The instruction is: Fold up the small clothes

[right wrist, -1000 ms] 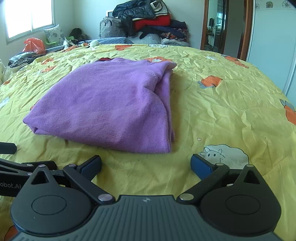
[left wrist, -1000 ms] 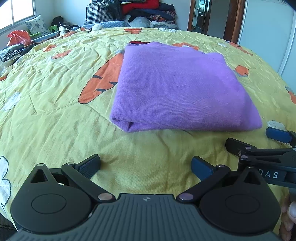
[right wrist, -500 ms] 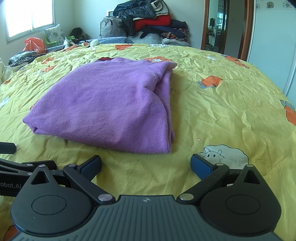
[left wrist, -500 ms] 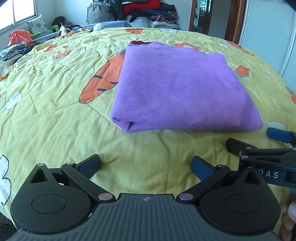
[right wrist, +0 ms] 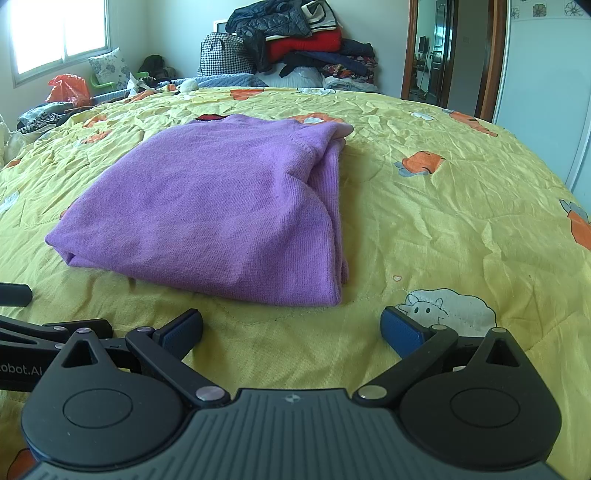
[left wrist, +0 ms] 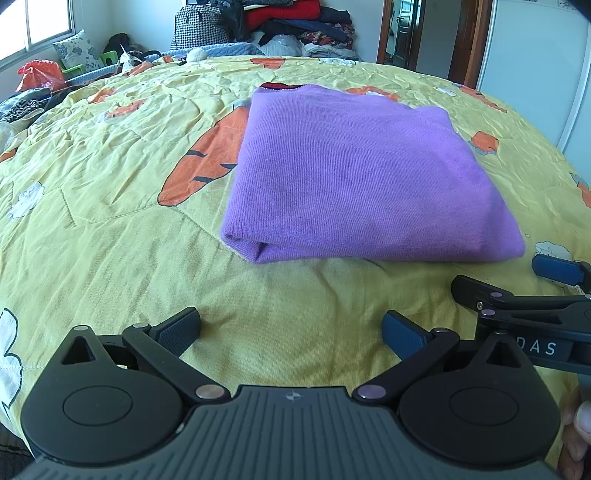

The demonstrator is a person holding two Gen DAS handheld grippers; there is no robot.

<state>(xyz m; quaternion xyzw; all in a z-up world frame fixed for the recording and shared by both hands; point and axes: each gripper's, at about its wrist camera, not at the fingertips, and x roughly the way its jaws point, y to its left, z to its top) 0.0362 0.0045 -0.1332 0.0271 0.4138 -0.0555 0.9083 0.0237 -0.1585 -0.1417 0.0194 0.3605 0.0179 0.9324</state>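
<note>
both your left gripper (left wrist: 291, 326) and right gripper (right wrist: 291, 326) sit spread and empty short of the folded purple sweater (right wrist: 221, 206), clear of its finished edges.

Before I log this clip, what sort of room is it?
Most likely a bedroom in a home. A purple sweater lies folded on a bed with a yellow carrot-print quilt, clothes are piled by the far wall, and a pillow sits under the window.
</note>
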